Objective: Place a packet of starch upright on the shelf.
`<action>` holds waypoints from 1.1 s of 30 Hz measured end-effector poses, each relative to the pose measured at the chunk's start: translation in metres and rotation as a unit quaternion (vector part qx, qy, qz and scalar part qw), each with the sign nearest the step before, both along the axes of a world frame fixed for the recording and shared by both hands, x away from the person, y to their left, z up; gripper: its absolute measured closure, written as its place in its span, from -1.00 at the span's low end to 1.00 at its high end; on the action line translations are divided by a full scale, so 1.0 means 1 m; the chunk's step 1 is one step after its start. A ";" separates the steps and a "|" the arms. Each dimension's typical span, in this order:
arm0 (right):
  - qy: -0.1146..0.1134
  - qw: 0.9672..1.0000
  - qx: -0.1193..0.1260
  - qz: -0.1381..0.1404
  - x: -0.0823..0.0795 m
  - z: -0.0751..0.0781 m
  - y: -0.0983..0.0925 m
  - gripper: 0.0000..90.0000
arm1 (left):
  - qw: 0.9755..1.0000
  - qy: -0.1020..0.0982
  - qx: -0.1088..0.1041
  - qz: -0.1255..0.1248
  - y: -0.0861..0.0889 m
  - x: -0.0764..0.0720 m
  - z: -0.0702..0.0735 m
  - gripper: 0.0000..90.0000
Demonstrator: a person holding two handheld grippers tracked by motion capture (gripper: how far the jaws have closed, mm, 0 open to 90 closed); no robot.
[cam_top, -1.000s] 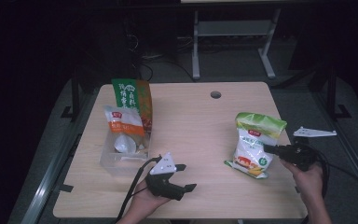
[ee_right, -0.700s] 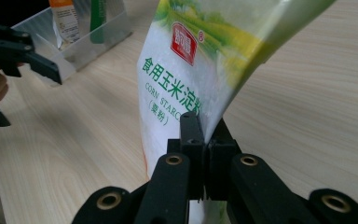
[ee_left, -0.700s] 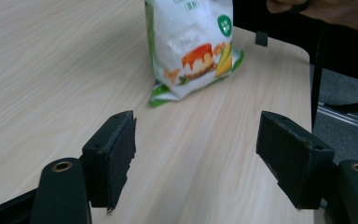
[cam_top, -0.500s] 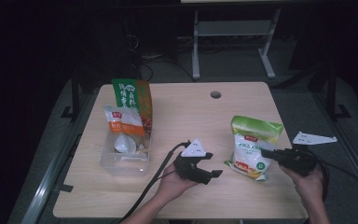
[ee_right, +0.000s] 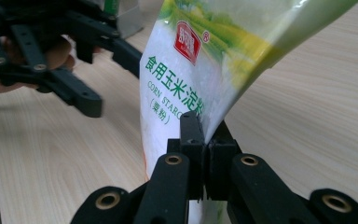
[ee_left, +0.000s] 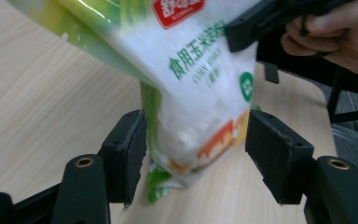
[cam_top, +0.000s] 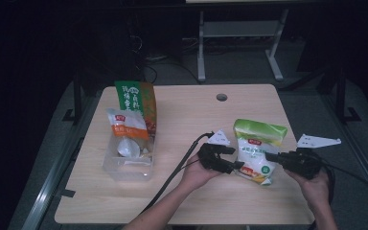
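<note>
In the lower right of the high view, the right hand-held gripper [cam_top: 274,156] pinched the corn starch bag [cam_top: 256,152] above the bench [cam_top: 182,115], while the left hand-held gripper [cam_top: 234,157], jaws just closing around the bag's bottom, hadn't squeezed yet.

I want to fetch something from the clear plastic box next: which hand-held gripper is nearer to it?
Left. The left hand-held gripper is between the clear plastic box and the corn starch bag, its jaws around the bag's lower part. The right hand-held gripper is beyond the bag, clamped on its edge.
</note>
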State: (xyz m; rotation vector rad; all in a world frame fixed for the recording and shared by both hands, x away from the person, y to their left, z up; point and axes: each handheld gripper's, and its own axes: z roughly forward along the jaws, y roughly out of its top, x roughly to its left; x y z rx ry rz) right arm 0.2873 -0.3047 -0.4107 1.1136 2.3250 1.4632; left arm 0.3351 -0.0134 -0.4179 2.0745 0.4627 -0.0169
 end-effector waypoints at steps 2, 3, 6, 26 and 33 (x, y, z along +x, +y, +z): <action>-0.004 1.000 -0.003 0.004 0.001 0.000 0.001 0.94 | 1.000 0.011 -0.006 0.007 -0.005 0.009 -0.001 -0.09; -0.003 1.000 -0.002 0.004 0.001 0.000 0.001 0.94 | 1.000 0.016 -0.006 0.007 -0.006 0.011 -0.001 -0.05; -0.002 1.000 0.002 0.006 0.001 -0.001 0.001 0.94 | 0.999 0.031 -0.014 -0.008 -0.009 0.016 -0.001 0.19; -0.020 0.999 0.010 0.037 0.002 0.012 0.050 0.95 | 0.999 -0.014 -0.006 0.052 0.036 -0.002 0.019 0.98; -0.010 0.998 -0.029 0.058 0.005 0.005 0.075 0.91 | 0.997 -0.017 0.014 0.068 0.053 -0.009 0.009 0.99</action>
